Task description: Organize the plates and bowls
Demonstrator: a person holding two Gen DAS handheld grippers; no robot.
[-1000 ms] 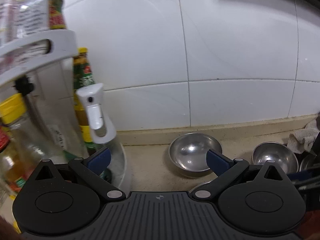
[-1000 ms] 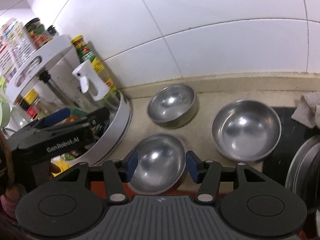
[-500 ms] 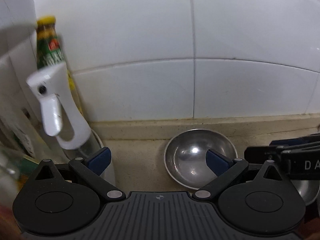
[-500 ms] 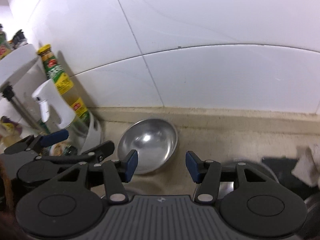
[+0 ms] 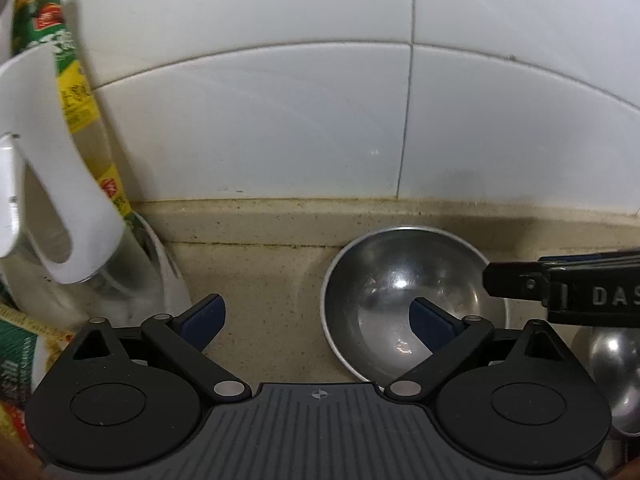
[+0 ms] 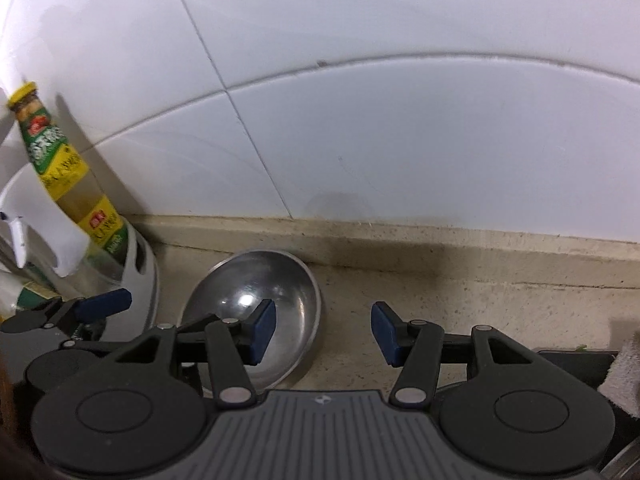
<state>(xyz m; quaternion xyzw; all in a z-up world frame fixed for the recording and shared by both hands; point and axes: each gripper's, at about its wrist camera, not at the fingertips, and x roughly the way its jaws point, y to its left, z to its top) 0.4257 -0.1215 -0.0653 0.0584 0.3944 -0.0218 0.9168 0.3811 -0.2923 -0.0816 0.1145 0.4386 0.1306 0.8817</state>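
Item: steel bowl [image 5: 400,300], twelve o'clock by wall. Both my grippers, left gripper [image 5: 316,316] and right gripper [image 6: 323,330], now closer; jaws wide, empty. Pickup imminent.

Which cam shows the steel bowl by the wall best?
Left wrist. The steel bowl shows nearly its whole rim and inside, only its right edge and front are covered. Right wrist also shows the bowl, but flatter, with gripper fingers across its front half.
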